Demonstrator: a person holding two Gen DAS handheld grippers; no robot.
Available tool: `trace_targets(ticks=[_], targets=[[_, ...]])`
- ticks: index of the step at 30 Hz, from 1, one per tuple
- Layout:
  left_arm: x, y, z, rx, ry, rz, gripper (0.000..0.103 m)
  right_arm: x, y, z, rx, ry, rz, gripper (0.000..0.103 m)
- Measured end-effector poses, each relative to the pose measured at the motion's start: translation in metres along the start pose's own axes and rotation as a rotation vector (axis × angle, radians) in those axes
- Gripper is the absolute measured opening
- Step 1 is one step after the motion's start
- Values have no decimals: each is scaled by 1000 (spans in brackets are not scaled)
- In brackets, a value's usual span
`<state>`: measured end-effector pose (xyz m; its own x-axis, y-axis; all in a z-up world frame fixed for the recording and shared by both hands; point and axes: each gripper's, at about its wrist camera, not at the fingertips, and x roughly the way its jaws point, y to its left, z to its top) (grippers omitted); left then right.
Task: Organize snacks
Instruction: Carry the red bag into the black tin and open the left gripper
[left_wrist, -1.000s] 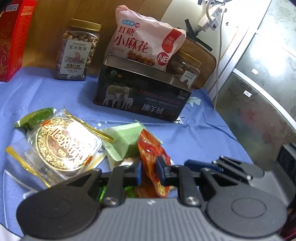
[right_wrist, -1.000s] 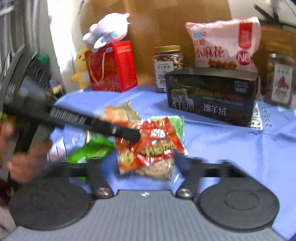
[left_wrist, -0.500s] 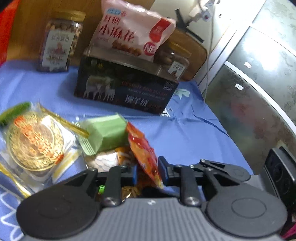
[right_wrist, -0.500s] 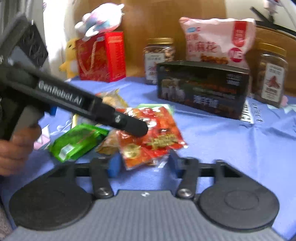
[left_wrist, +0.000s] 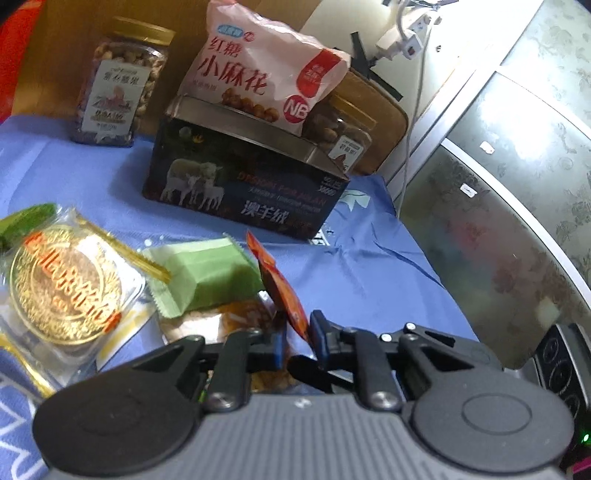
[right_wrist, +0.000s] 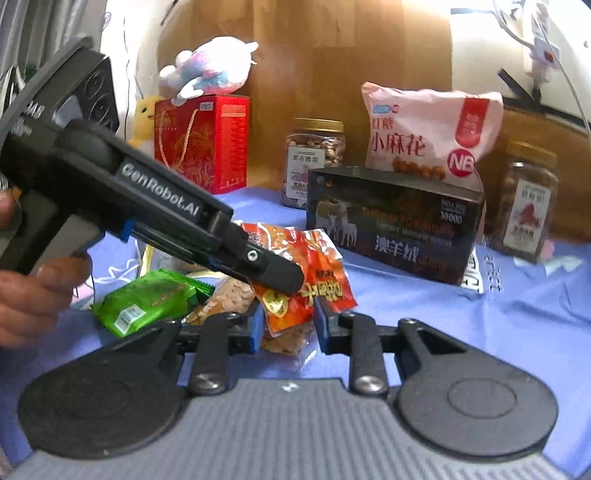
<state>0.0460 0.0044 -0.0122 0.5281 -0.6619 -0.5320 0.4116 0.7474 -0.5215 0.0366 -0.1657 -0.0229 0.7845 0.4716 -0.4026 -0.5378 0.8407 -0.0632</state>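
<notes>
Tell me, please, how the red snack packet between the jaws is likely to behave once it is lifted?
The red snack packet is thin crinkled film, so it will probably flop and sag. Its glossy surface may slip. The left gripper pinches one edge, and the right gripper is closing around its lower end, so it may twist between them.

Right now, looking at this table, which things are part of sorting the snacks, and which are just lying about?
Part of the job:
- red snack packet, held by the left gripper, right gripper closing around it
- pale green wrapped cake
- gold mooncake pack
- bright green packet
- dark tin box

Just lying about:
- plush toy
- red gift box
- blue cloth
</notes>
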Motion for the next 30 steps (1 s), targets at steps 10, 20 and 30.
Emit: trace_targets(ticks=[10,20,30], targets=[[-8,4,1,-35,-21,-10,12,3,23,0,-195,-24,-50,12],[-27,-15,32,32,-125,-25,12,2,24,14,-378,-203,-175,9],[6,-18,88,90,-167,-43,12,34,-15,43,-402,-248,-270,9]])
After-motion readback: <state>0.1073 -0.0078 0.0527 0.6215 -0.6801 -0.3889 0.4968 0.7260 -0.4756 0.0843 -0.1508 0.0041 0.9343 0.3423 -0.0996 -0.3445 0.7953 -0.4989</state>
